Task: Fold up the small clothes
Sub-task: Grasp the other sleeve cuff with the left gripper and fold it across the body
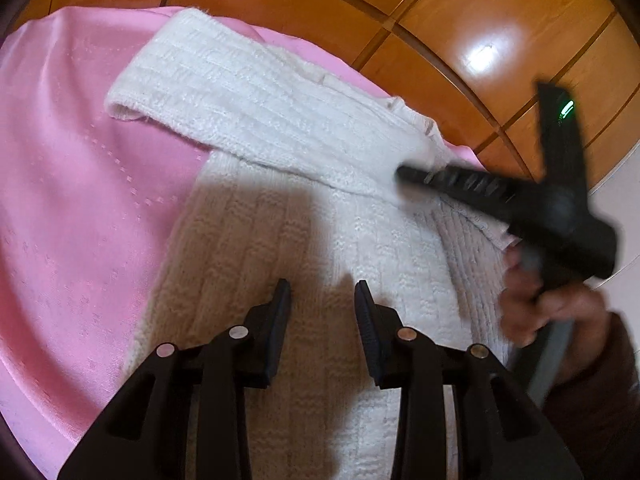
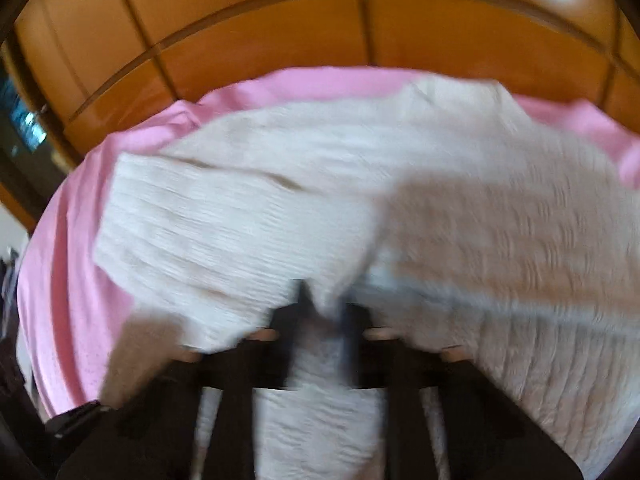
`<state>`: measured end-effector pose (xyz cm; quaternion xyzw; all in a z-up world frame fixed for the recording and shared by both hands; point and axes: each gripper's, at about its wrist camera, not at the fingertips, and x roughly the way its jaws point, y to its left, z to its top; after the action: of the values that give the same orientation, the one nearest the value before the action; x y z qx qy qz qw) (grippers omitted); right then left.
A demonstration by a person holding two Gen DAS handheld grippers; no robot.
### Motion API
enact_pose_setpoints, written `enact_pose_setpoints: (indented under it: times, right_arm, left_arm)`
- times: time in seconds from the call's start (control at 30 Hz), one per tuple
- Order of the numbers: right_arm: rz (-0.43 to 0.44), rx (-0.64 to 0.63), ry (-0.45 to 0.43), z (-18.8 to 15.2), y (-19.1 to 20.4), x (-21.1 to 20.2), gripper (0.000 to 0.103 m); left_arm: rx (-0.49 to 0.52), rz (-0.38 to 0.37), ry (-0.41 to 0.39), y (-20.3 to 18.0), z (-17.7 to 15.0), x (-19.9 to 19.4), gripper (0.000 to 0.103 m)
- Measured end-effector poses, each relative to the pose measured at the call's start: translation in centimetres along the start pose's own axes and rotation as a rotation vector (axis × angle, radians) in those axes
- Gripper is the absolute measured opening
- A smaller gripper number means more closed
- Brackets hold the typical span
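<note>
Now the white knit sweater [image 1: 304, 216] lies spread on a pink sheet [image 1: 80, 184], one sleeve folded across it. Left gripper [image 1: 323, 292] hovers above the knit, fingers spread and empty. Right gripper [image 2: 320, 308] has its fingers pinching a fold of the sweater.

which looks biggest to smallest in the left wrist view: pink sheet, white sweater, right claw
1. white sweater and pink sheet: alike, unsure which is bigger
2. right claw, smallest
</note>
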<state>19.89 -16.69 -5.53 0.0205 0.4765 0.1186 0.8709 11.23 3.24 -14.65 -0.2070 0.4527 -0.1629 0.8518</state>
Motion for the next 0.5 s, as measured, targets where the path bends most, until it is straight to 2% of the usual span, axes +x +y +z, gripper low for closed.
enact_pose_setpoints:
  times: [0.2,0.3,0.4,0.5]
  right_arm:
    - [0.073,-0.011,-0.201,4.4,0.3,-8.6,0.005]
    - [0.079,0.044,-0.276,6.4,-1.9,-12.4,0.005]
    - [0.031,0.087,-0.323,6.6,-4.4,-14.3,0.005]
    - [-0.039,0.185,-0.307,5.5,-9.0,-14.0,0.005]
  left_arm:
    - [0.011,0.011,-0.006,-0.1,-0.1,-0.3,0.033]
    - [0.012,0.017,-0.001,-0.3,-0.1,-0.2,0.033]
    - [0.012,0.029,0.006,-0.5,0.0,0.1,0.033]
    - [-0.004,0.03,0.011,-0.5,0.2,-0.2,0.034]
